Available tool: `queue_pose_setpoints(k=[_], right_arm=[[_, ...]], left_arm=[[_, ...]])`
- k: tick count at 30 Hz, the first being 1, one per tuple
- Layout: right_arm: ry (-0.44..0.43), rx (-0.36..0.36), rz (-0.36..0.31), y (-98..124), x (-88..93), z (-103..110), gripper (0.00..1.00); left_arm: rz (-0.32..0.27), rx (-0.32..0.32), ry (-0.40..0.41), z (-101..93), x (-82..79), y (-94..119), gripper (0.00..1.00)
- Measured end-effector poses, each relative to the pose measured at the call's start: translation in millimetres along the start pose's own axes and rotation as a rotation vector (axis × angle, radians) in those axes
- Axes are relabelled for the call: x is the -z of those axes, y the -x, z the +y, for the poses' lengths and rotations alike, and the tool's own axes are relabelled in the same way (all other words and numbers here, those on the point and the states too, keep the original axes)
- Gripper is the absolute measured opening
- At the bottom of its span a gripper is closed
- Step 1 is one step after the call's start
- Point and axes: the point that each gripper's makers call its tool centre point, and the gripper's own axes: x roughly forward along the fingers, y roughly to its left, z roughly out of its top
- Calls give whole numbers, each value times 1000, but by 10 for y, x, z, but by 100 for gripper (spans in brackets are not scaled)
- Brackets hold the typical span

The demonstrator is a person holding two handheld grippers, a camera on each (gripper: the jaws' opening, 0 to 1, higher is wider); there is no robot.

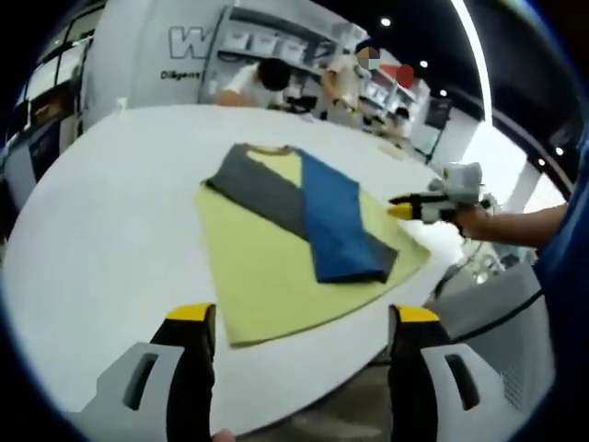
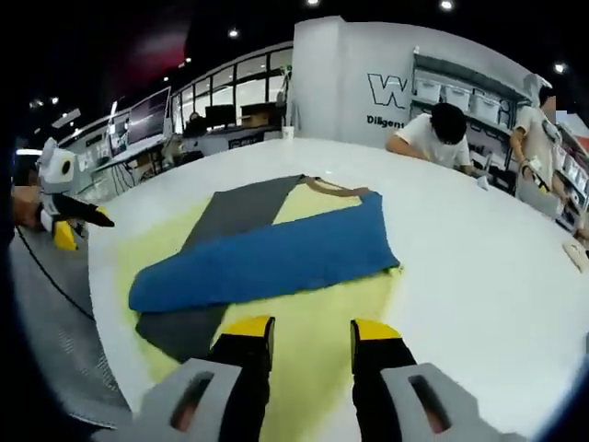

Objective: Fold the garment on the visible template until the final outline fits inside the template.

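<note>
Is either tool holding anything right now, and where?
Nothing. Both tools, left and right, are open and empty, off the garment.

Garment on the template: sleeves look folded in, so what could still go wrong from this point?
The garment is a yellow body with the blue sleeve crossed loosely over the grey sleeve; a careless lift of the hem may undo them. The hem lies near the edge of the white table, so it could slide off. Both the left gripper and right gripper are open and gripping nothing.
</note>
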Motion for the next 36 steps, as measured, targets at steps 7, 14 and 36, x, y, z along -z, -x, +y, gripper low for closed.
queue_pose_setpoints(k=[7,14,36], right_arm=[[-228,20,11,440,382,121,36],[-369,6,10,635,497,168,34],[-488,10,85,503,619,206,30]], left_arm=[[61,-11,109,110,76,-135,53],[54,-18,159,187,74,-159,52],[66,-1,192,130,126,-161,43]])
